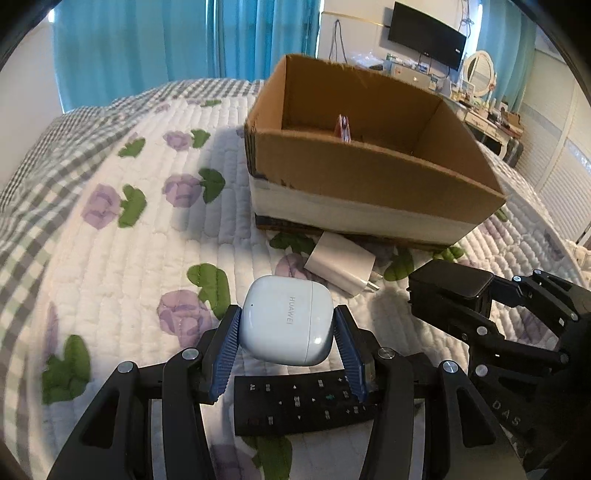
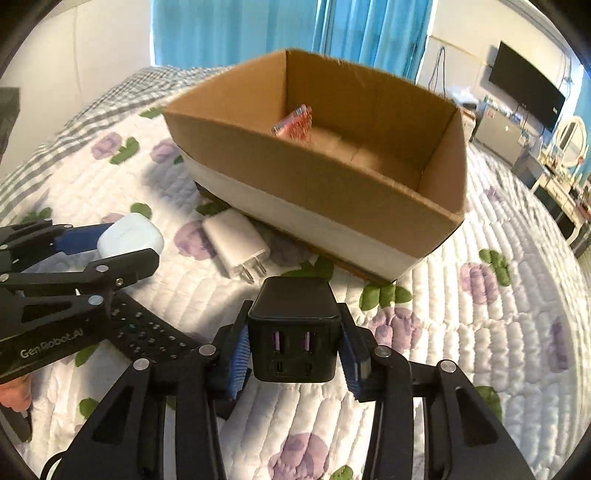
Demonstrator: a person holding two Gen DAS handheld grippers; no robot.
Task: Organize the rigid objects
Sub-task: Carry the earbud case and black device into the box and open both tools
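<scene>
My left gripper (image 1: pixel 286 325) is shut on a white Huawei earbud case (image 1: pixel 286 319) and holds it above a black remote control (image 1: pixel 303 404) lying on the bed. My right gripper (image 2: pixel 293 343) is shut on a black multi-port charger (image 2: pixel 293 332), also held above the quilt. An open cardboard box (image 1: pixel 369 166) stands ahead on the bed, with a small red packet (image 1: pixel 343 127) inside. A white wall plug adapter (image 1: pixel 341 264) lies on the quilt just in front of the box. In the right wrist view the box (image 2: pixel 332 192), the adapter (image 2: pixel 236 245) and the earbud case (image 2: pixel 129 238) show too.
The bed has a white quilt with purple flowers (image 1: pixel 110 229) and a grey checked cover (image 1: pixel 33 166) at the far left. Blue curtains (image 1: pixel 184 37) hang behind. A wall TV (image 1: pixel 428 35) and a cluttered dresser (image 1: pixel 491 114) stand at the far right.
</scene>
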